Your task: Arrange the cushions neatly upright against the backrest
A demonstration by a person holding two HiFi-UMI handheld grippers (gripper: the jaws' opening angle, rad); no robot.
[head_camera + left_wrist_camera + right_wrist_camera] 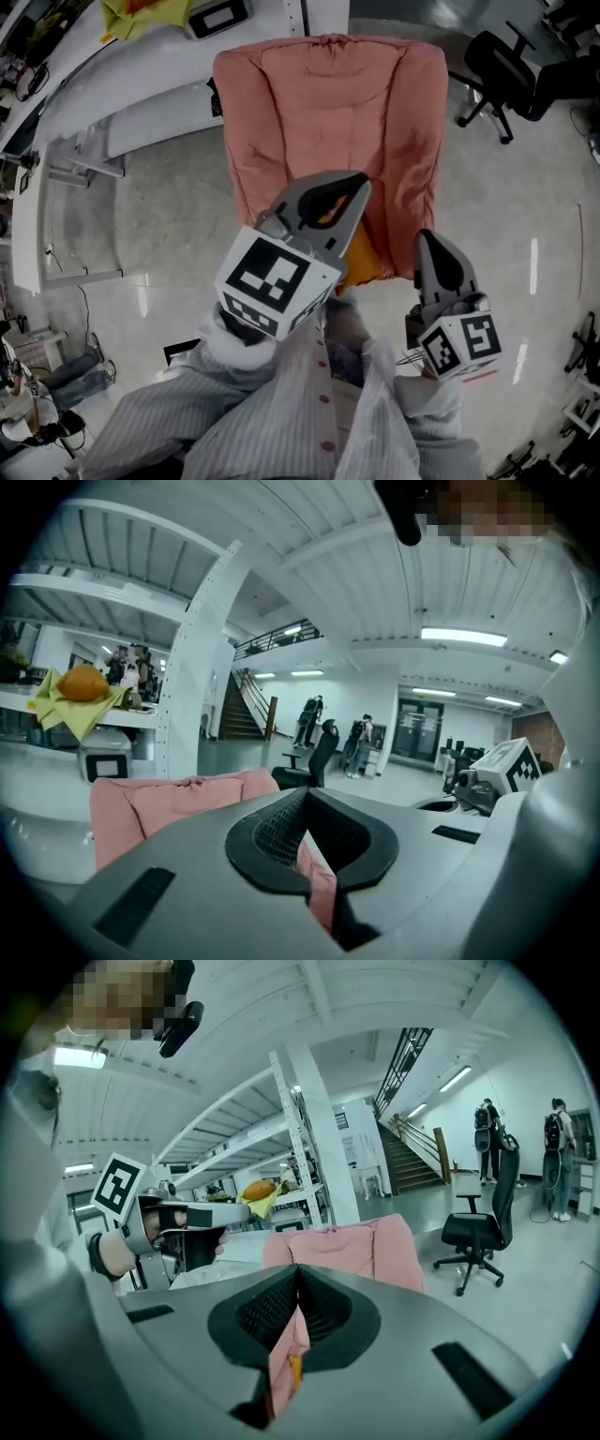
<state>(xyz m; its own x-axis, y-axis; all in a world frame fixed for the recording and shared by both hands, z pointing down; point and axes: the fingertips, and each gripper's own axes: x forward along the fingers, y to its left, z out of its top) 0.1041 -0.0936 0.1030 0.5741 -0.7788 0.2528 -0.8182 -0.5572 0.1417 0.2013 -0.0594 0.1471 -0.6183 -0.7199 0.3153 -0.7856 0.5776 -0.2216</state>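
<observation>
Two grippers, jaws pressed together. Left gripper (359,181) over middle of pink padded chair (328,103), right gripper (427,236) over its front-right edge, orange cushion (364,261) at its front edge.

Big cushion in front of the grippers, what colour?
Plain salmon pink, no pattern. The cushion shows best in the head view.

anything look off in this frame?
Yes. The pink cushion lies rumpled and skewed with only floor around it, and no backrest is in view. The left hand-held gripper and right hand-held gripper are both shut on its near edge, where an orange patch pokes out.
</observation>
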